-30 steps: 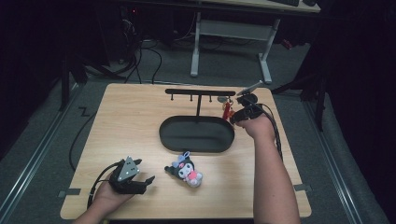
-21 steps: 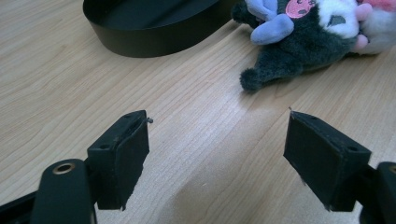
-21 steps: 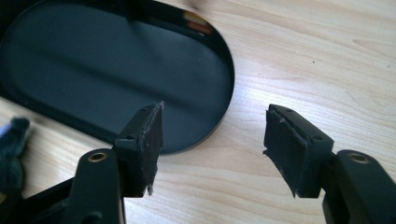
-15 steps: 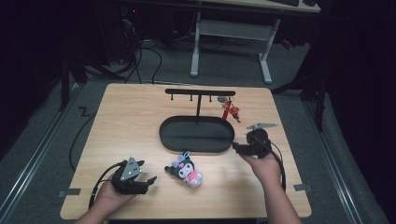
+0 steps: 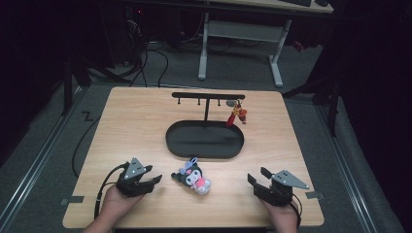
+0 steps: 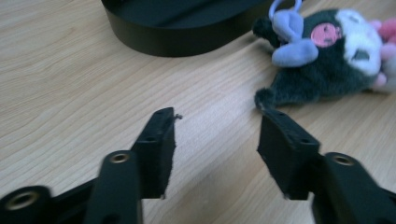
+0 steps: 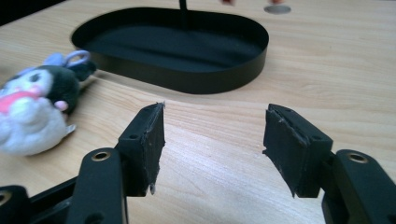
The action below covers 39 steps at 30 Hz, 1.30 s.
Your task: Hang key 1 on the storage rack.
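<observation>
We held the left gripper [image 5: 151,180] and right gripper [image 5: 256,175] low on the table [image 5: 136,126], jaws apart and empty; the plush toy [image 5: 193,177] lay between them, before the black tray [image 5: 204,141]; we judged approaching its loop slowly best

Tray [image 5: 204,143] at table [image 5: 136,126] centre, rack [image 5: 208,96] rising from its far side, charm [image 5: 237,115] hanging at rack's right end, plush [image 5: 193,177] before tray, grippers flanking plush
</observation>
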Motion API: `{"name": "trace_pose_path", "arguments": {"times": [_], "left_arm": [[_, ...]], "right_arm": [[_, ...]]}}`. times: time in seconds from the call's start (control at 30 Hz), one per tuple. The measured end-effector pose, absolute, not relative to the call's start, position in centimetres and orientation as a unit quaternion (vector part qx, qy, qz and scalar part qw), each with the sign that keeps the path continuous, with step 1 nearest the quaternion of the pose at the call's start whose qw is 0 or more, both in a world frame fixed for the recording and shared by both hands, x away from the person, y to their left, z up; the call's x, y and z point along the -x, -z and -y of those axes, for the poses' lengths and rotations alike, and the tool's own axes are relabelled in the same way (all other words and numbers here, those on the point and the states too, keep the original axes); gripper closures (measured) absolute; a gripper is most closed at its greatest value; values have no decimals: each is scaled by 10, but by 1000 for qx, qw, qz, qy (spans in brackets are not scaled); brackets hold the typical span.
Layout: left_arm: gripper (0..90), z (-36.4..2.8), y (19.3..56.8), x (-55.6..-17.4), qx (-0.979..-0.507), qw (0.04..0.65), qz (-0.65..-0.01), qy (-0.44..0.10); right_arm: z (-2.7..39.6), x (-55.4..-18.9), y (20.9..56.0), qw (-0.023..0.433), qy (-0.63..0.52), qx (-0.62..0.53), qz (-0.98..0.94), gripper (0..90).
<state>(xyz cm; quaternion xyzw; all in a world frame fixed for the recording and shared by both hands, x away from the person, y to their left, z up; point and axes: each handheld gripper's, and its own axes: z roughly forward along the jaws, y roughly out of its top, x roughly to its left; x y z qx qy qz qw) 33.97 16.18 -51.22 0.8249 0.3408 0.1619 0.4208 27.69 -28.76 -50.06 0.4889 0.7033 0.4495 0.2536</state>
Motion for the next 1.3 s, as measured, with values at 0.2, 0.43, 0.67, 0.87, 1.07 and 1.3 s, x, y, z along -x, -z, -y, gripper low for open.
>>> {"name": "trace_pose_path", "arguments": {"times": [0.2,0.43,0.67,0.87,1.07,1.3], "left_arm": [[781,-141,511,-355,-826,397,-364,-166],[875,-112,522,-369,-842,346,-381,-162],[877,-80,524,-357,-858,345,-353,-144],[877,-32,522,-344,-876,348,-309,-132],[862,36,519,-338,-892,353,-256,-120],[721,7,512,-354,-873,361,-293,-149]], "right_arm": [[294,-260,500,263,-447,-467,-716,391],[297,-259,504,248,-434,-469,-728,394],[296,-261,502,231,-436,-472,-730,428],[301,-262,502,221,-443,-483,-722,454],[299,-261,502,227,-434,-482,-727,448],[303,-260,504,231,-436,-483,-724,411]]}}
